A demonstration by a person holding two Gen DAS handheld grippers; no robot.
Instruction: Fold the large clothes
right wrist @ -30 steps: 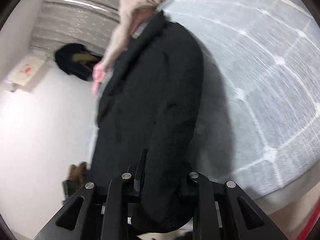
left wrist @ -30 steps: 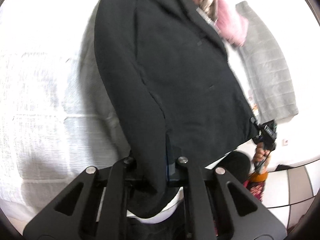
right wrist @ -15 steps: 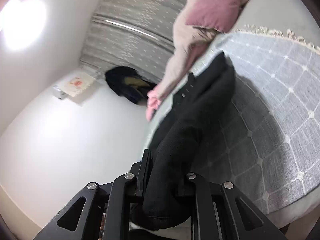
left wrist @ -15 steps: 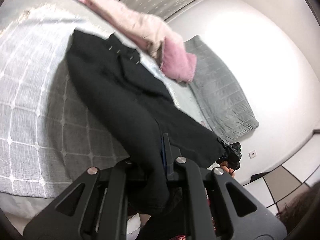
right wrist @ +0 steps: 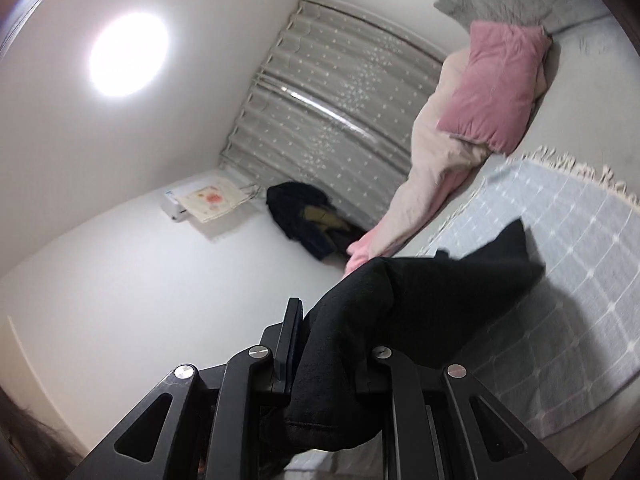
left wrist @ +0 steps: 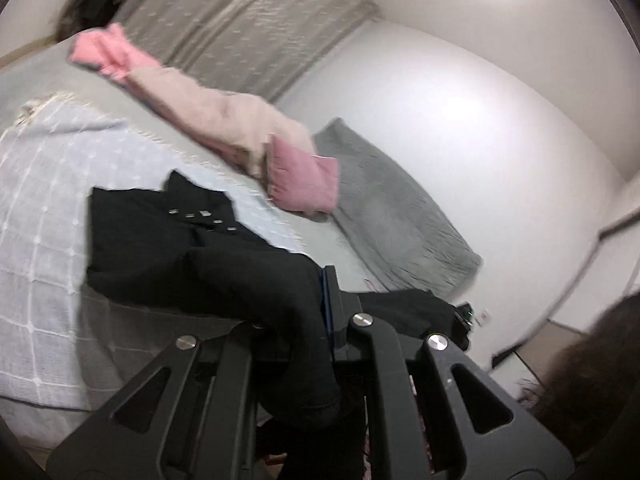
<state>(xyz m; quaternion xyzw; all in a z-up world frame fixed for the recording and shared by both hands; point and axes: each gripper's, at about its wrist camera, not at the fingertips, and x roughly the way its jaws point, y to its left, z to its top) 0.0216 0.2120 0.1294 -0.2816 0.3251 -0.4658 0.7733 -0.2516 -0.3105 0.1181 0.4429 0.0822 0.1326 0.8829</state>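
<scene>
A black coat (left wrist: pixel 168 248) with small metal studs near its collar lies partly on the grey checked blanket (left wrist: pixel 44 208). Its near hem is lifted off the bed. My left gripper (left wrist: pixel 296 320) is shut on one corner of that hem, and cloth hangs down between its fingers. In the right wrist view the coat (right wrist: pixel 432 292) rises from the blanket (right wrist: pixel 568 264) toward me, and my right gripper (right wrist: pixel 324 348) is shut on the other corner. The far right gripper (left wrist: pixel 462 320) shows at the coat's other end in the left wrist view.
A pink and cream duvet (left wrist: pixel 224 120) with a pink pillow (left wrist: pixel 304 180) lies across the bed behind the coat. A grey quilted cover (left wrist: pixel 396 216) lies against the white wall. A dark heap of clothes (right wrist: pixel 308 216) sits under the curtain (right wrist: pixel 340 112).
Both grippers have risen with the coat's hem and tipped up toward level. The coat's lower half has come off the bed; walls, curtain and ceiling light have come into view.
</scene>
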